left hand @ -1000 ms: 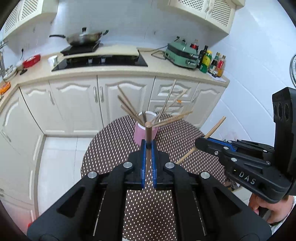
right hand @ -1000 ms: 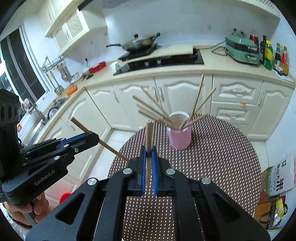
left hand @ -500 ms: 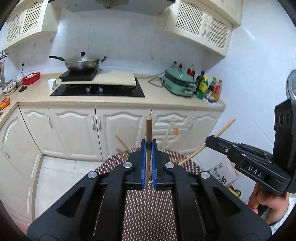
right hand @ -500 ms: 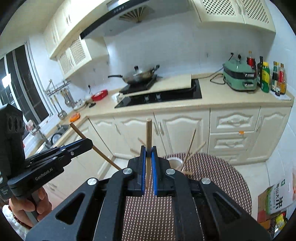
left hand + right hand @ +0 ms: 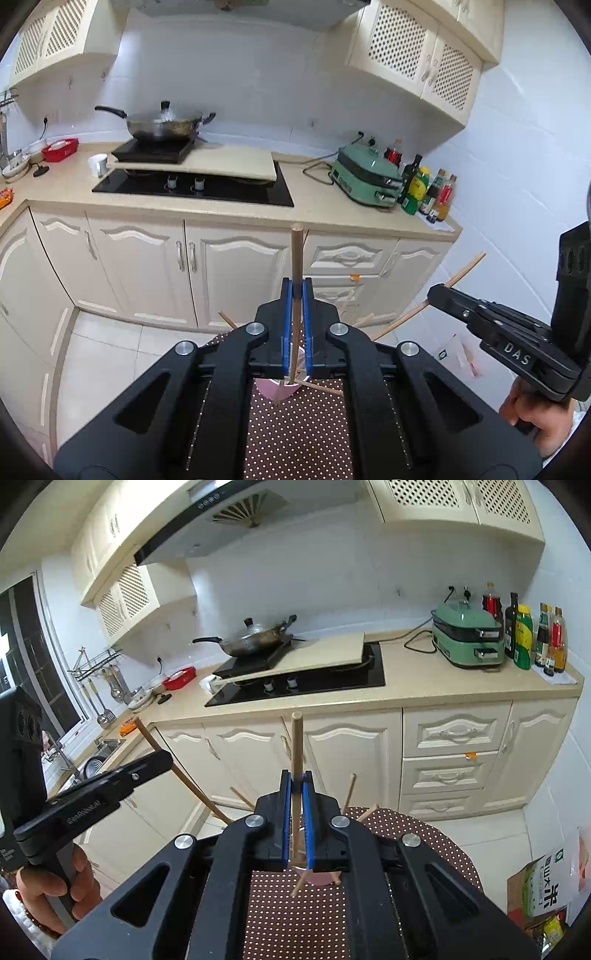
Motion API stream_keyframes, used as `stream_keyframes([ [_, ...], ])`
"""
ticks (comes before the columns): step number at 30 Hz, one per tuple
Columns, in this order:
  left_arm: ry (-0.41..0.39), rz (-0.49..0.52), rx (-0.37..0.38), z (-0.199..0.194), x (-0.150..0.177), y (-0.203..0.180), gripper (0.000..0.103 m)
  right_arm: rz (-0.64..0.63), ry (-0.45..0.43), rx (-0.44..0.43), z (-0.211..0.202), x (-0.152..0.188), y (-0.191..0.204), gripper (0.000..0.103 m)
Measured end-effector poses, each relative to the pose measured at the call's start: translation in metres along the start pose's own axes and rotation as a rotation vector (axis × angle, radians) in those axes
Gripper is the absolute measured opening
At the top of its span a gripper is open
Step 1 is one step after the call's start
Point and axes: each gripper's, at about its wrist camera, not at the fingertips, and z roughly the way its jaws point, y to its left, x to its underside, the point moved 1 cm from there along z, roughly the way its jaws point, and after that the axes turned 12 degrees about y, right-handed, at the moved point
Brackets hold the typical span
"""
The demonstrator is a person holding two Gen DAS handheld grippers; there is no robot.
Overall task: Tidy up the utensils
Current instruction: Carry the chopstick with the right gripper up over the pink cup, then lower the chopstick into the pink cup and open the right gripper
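My left gripper (image 5: pixel 296 286) is shut on a wooden chopstick (image 5: pixel 296 258) that stands upright between its blue pads. My right gripper (image 5: pixel 296 777) is shut on another wooden chopstick (image 5: pixel 296 742), also upright. A pink cup (image 5: pixel 279 389) holding several chopsticks stands on the brown dotted round table (image 5: pixel 299 435), mostly hidden under the left gripper. The cup (image 5: pixel 319 878) also shows just below the right gripper. The right gripper (image 5: pixel 437 295) appears at the right of the left wrist view, the left gripper (image 5: pixel 162 760) at the left of the right wrist view.
Cream kitchen cabinets (image 5: pixel 147 266) and a counter with a black hob (image 5: pixel 192 188), a wok (image 5: pixel 162 123), a green appliance (image 5: pixel 365 177) and bottles (image 5: pixel 424 188) lie behind the table. A sink (image 5: pixel 96 760) is at the left. Bags (image 5: pixel 546 886) sit on the floor at the right.
Both grippers have tilted up and risen with their chopsticks. The cup has dropped from the middle of each view to under the fingers, and the counter and upper cabinets now fill the frames.
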Motion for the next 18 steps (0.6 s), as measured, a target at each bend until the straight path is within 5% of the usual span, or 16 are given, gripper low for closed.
stream_keyframes([
  [18, 0.182, -0.018, -0.045, 0.088, 0.025, 0.02, 0.006, 0.0, 0.125, 0.036, 0.064, 0.018, -0.016, 0.005],
])
